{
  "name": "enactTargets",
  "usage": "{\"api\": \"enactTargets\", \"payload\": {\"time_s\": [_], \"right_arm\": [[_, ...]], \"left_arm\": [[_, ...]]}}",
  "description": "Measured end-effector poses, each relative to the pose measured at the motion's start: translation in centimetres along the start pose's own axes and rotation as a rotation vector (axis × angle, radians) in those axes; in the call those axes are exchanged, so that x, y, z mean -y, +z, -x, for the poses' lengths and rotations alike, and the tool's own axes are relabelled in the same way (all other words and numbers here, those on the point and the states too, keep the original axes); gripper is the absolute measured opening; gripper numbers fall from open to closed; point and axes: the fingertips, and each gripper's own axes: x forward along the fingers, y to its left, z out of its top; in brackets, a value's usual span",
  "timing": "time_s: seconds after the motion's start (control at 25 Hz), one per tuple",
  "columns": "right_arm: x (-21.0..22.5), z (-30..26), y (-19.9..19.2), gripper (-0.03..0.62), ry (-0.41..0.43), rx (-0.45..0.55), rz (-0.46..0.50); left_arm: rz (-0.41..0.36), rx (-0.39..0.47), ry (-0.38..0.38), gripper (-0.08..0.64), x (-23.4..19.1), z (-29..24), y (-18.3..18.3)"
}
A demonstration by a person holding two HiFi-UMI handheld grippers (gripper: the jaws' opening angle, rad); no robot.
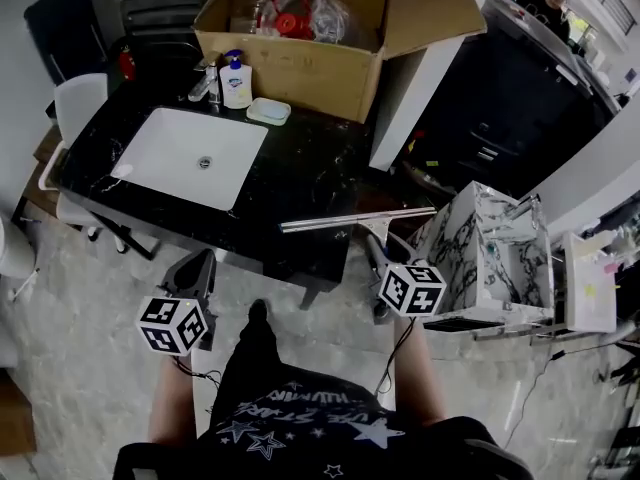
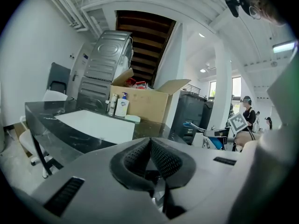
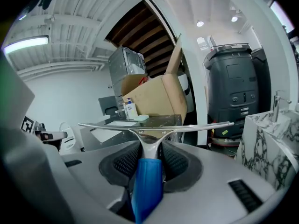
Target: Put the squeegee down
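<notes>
In the head view, the squeegee [image 1: 355,218] has its long metal blade level over the front right edge of the black marble counter [image 1: 310,173]. My right gripper [image 1: 376,256] is shut on its handle, below the counter's edge. The right gripper view shows the blue handle [image 3: 147,181] clamped between the pads of the right gripper [image 3: 150,149], with the blade [image 3: 196,125] crossways ahead. My left gripper [image 1: 200,265] hangs in front of the counter's near left edge. In its own view the left gripper [image 2: 150,143] has its pads together and holds nothing.
A white sink [image 1: 190,158] is set in the counter's left half. Behind it stand a faucet [image 1: 205,83], a soap bottle [image 1: 236,80], a soap dish [image 1: 269,111] and an open cardboard box [image 1: 300,38]. A marble-patterned cabinet [image 1: 490,253] stands at right and a white chair [image 1: 75,108] at left.
</notes>
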Motion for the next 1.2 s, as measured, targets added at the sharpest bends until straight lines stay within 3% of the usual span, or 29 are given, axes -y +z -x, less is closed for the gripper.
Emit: {"api": "enactTargets", "payload": {"time_s": [0.48, 1.2], "right_arm": [[1.6, -10.2, 4.1, 0.150, -0.157, -0.070, -0.042], [5.6, -21.8, 6.7, 0.150, -0.385, -0.150, -0.091]], "left_arm": [[-0.038, -0.038, -0.129, 0.020, -6.5, -11.7, 6.7], [-0.099, -0.096, -0.303, 0.021, -11.8, -26.6, 11.8]]}}
